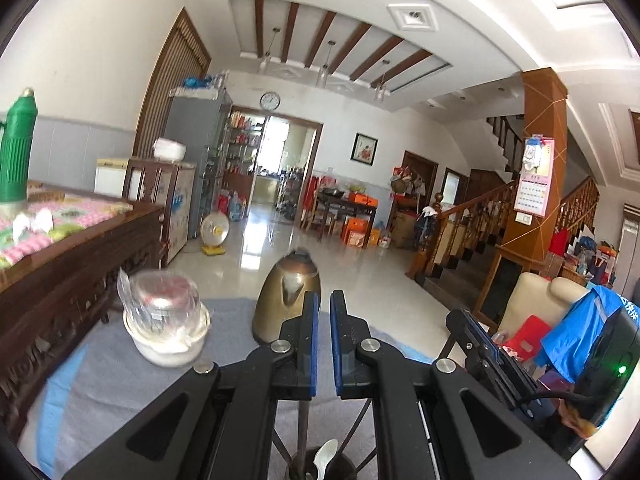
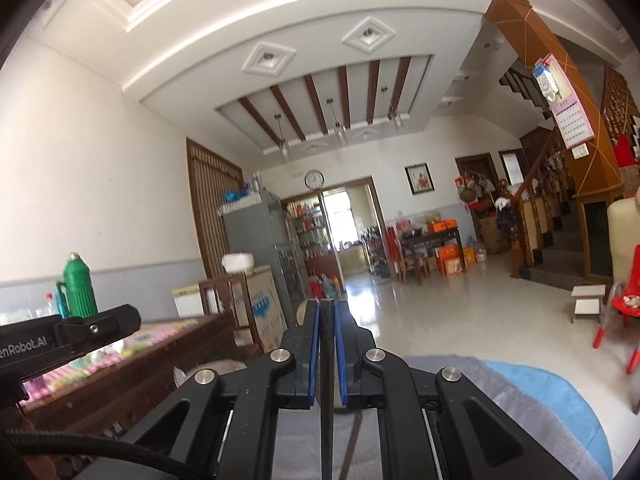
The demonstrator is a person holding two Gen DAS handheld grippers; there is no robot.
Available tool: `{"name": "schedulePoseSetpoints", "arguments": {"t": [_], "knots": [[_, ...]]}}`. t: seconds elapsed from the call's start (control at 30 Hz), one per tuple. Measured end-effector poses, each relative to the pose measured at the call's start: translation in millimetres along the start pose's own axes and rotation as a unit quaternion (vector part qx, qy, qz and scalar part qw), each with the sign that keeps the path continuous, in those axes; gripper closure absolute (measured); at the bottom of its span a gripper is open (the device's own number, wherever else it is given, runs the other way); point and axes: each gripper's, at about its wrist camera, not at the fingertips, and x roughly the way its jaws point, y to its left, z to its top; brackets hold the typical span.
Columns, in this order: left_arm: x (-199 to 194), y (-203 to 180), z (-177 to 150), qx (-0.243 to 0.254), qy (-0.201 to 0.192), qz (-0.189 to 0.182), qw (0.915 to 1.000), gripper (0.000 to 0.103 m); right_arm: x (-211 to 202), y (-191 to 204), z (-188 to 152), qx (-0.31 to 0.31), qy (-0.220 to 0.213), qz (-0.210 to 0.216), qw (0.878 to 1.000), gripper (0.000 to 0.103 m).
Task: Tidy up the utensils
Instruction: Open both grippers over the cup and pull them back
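Right tongs clamp 1 dark chopstick upright; left tongs sit together (nothing visibly gripped) before the kettle on the tabletop

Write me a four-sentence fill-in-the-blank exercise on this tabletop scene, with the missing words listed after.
1. The kettle standing on the grey cloth ahead of the left hand-held gripper is ____ in colour.
2. The right hand-held gripper is shut on a dark ____.
3. The tall flask on the wooden cabinet is ____.
4. On the far wall above the doorway hangs a round ____.

Missing words: gold; chopstick; green; clock
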Motion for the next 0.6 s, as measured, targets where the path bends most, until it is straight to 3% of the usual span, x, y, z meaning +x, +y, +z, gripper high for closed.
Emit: {"name": "schedulePoseSetpoints", "arguments": {"t": [0.23, 0.4, 0.43, 0.5, 0.57, 0.6], "knots": [[11, 9, -27, -0.018, 0.050, -0.002, 0.9986, 0.097, 8, -25, -21, 0.026, 0.070, 0.036, 0.997, 0.094], [-24, 20, -25, -0.022, 0.039, -0.005, 0.9990, 0.092, -5, -56, -24, 0.083, 0.116, 0.066, 0.988, 0.091], [-31, 22, -26, -0.020, 0.039, -0.001, 0.9991, 0.088, -11, -63, -23, 0.093, 0.116, 0.068, 0.986, 0.090], [-41, 26, -30, -0.016, 0.049, 0.016, 0.9986, 0.047, -26, -77, -23, 0.123, 0.116, 0.074, 0.983, 0.083], [-54, 32, -41, -0.017, 0.059, 0.037, 0.9974, 0.040, -40, -91, -23, 0.146, 0.115, 0.079, 0.980, 0.069], [-59, 35, -48, -0.018, 0.068, 0.043, 0.9966, 0.040, -48, -97, -26, 0.151, 0.115, 0.077, 0.979, 0.068]]}}
